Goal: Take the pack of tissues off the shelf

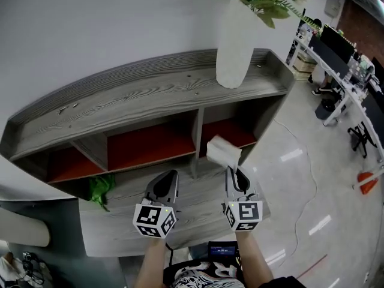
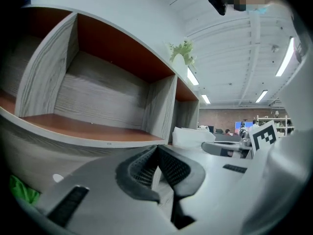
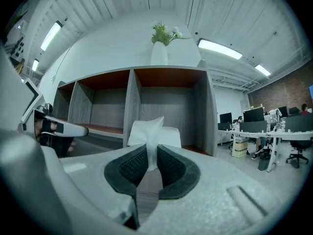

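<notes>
The white pack of tissues [image 1: 223,152] hangs in front of the right compartment of the grey shelf [image 1: 150,107], outside it. My right gripper [image 1: 233,171] is shut on the pack's near edge; in the right gripper view the tissue pack [image 3: 154,131] is pinched between the dark pads at the right gripper [image 3: 151,158]. My left gripper [image 1: 167,179] hovers beside it at the left, shut with nothing in it. The left gripper [image 2: 156,161] faces the middle compartment, and the tissue pack [image 2: 193,136] shows at its right.
A white vase [image 1: 235,47] with green leaves stands on the shelf top. A green thing [image 1: 101,188] lies on the lower ledge at the left. Desks and chairs [image 1: 342,71] fill the room to the right. A cable [image 1: 306,179] runs over the glossy floor.
</notes>
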Available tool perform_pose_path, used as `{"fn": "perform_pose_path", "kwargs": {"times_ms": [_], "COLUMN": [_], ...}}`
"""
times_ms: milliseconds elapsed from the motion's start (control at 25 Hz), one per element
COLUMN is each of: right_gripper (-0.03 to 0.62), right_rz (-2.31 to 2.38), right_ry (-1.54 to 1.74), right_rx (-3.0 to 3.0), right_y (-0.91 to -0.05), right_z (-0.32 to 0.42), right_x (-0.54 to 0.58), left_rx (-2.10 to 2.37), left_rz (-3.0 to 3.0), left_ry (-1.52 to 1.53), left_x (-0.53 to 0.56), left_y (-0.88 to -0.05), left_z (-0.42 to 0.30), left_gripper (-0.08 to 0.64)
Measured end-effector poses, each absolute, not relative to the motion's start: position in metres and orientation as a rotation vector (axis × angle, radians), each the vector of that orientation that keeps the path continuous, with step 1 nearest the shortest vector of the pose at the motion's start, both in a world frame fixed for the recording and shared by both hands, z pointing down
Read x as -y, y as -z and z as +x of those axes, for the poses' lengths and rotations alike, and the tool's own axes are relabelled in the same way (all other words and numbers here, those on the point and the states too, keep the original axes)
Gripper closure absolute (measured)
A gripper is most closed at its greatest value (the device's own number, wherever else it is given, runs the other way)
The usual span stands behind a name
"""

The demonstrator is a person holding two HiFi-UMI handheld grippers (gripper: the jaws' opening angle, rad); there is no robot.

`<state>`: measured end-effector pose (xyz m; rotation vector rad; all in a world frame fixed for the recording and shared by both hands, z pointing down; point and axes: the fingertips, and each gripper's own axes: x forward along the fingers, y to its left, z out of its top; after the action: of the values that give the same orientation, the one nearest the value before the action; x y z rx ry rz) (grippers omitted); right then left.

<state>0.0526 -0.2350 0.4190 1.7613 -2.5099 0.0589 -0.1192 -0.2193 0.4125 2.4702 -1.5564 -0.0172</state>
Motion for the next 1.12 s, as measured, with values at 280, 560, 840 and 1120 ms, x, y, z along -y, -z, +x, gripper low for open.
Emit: {"fn": "perform_pose_path", "kwargs": {"times_ms": [280,560,840,1120], "right_gripper": [0.543,0.543,0.543,0.543], "right_rz": [1.76,1.748,1.747,1.716], "right_ry": [-0.054,-0.047,-0.054,-0.049], "right_rx": [2.522,2.529,2.515,2.515], "right_y": [-0.418,-0.425,-0.432,-0.442], "right_z": [0.051,0.051,0.058,0.061], "right_x": [0.212,0.194,0.182,0.174], "left_rx": [1.583,1.588,1.579,1.568], "left_rz": [2.472,2.464,2.46,2.449], "left_ry": [0.02,0.004,-0.003,-0.008], "left_x": [0.203,0.189,0.18,0.176], "left_y": [-0.407,-0.411,-0.417,-0.427], "left_z": [-0.125,-0.126,-0.12,-0.113], "left_gripper": [0.554,0.554,0.554,0.554]}}
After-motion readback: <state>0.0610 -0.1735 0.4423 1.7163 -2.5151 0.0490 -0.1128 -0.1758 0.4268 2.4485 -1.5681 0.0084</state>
